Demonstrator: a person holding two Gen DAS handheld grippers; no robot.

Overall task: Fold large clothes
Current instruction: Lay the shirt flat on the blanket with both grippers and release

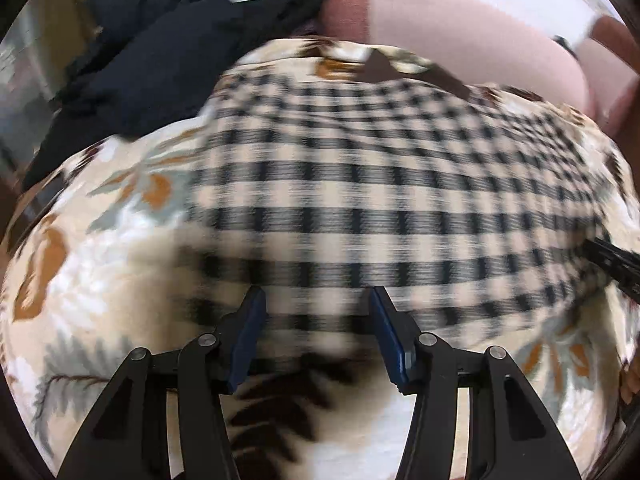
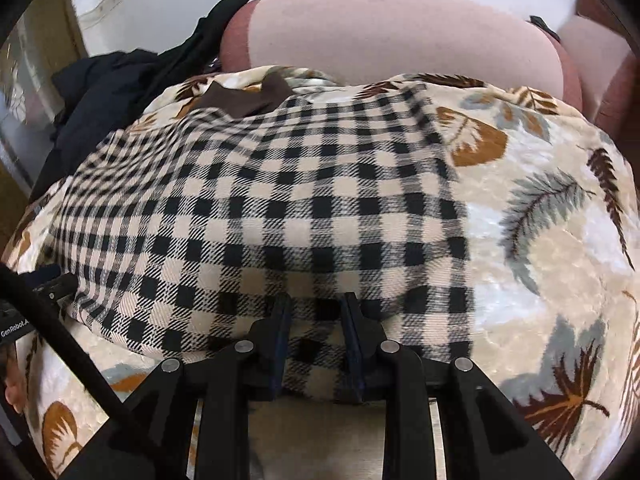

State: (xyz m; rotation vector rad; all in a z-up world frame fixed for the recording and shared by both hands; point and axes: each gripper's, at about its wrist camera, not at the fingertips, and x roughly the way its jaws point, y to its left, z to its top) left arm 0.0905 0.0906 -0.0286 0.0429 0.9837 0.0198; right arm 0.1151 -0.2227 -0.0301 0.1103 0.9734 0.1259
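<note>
The checked shirt (image 2: 260,216) is spread flat on the leaf-print blanket (image 2: 540,220), its near hem gripped by the right gripper (image 2: 316,312), while the left gripper (image 1: 316,300) is held released just above the same hem.

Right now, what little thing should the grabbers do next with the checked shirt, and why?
Probably the left gripper should come down and close on the near edge of the checked shirt. Its jaws are open with nothing pinched, while the right gripper already has a fold of shirt between its fingers. The shirt lies spread on the leafy blanket, so both sides need a hold before folding.
</note>
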